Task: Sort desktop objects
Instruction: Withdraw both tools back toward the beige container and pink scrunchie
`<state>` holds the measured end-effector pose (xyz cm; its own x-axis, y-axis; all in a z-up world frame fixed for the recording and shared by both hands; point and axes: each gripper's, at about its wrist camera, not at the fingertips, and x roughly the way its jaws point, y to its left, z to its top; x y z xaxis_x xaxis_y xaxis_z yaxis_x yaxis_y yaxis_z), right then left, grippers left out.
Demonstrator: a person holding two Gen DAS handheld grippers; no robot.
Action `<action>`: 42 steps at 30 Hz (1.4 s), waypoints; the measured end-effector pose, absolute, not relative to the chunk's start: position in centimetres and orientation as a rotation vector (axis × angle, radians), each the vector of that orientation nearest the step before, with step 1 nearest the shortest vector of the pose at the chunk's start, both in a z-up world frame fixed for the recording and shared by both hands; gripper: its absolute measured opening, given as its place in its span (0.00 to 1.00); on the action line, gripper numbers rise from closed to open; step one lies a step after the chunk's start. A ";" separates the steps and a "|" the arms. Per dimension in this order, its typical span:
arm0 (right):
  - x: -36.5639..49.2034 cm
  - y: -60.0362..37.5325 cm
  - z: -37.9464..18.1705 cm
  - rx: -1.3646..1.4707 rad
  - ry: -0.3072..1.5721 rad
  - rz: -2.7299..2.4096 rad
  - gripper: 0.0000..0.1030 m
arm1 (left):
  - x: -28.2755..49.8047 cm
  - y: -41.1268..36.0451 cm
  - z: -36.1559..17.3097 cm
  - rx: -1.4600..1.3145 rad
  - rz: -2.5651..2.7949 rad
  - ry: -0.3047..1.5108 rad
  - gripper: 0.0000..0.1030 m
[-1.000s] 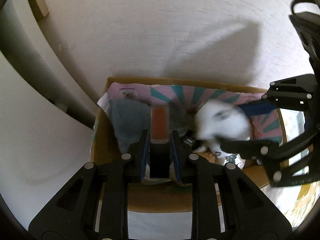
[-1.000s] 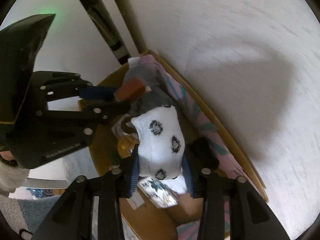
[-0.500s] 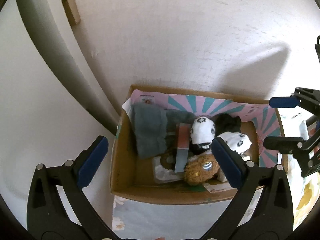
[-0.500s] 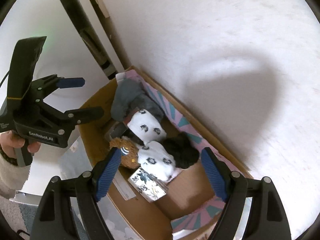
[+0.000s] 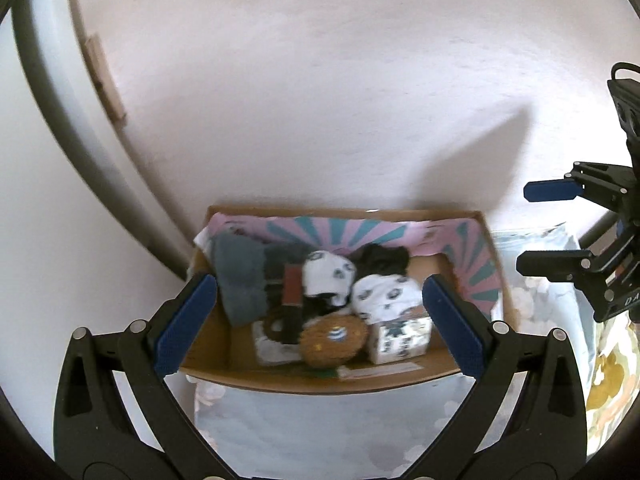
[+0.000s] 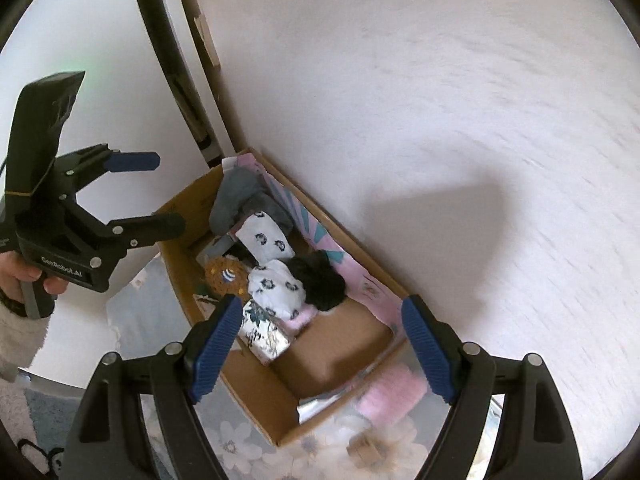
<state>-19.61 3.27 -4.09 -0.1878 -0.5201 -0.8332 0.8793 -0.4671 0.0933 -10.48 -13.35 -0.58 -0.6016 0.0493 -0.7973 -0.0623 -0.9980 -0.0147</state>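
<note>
- The cardboard box (image 5: 320, 380) sits directly ahead of and below your left gripper (image 5: 316, 320). Its long axis runs crosswise to those fingers, so its near wall spans the gap between them.
- Inside it, from your left fingers outward: the brown round plush (image 5: 334, 340) lies nearest and about centred. The patterned little carton (image 5: 400, 338) is just toward your right-hand finger. The two white printed socks (image 5: 382, 292) lie beyond them, with a black bundle (image 5: 380, 260) and a grey cloth (image 5: 240, 280) toward the far wall.
- From the right gripper (image 6: 320, 344), the same box runs diagonally away to the upper left. Its bare cardboard floor (image 6: 340, 348) lies between those fingers, and the heap lies beyond the left-hand finger.
- Both pairs of fingers stand wide apart and carry nothing.
- Neither gripper touches the box or its contents. Both hover above it.
- A pink soft thing (image 6: 392, 396) lies outside the box on the flowered cloth (image 6: 320, 448), just under your right-hand finger in the right wrist view. By my reading the right gripper is the nearer one for it, and it looks like the likeliest next item to sort.
</note>
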 end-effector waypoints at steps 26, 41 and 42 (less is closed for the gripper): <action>-17.5 20.2 -4.5 1.012 0.469 -1.876 0.77 | -5.7 5.3 1.5 -1.278 2.711 0.075 0.96; -21.8 21.8 -11.5 1.015 0.573 -1.668 0.77 | -2.0 12.6 -10.4 -1.236 2.786 0.074 0.91; -22.2 21.2 -12.0 1.005 0.584 -1.648 0.77 | -2.4 12.7 -11.6 -1.231 2.788 0.075 0.91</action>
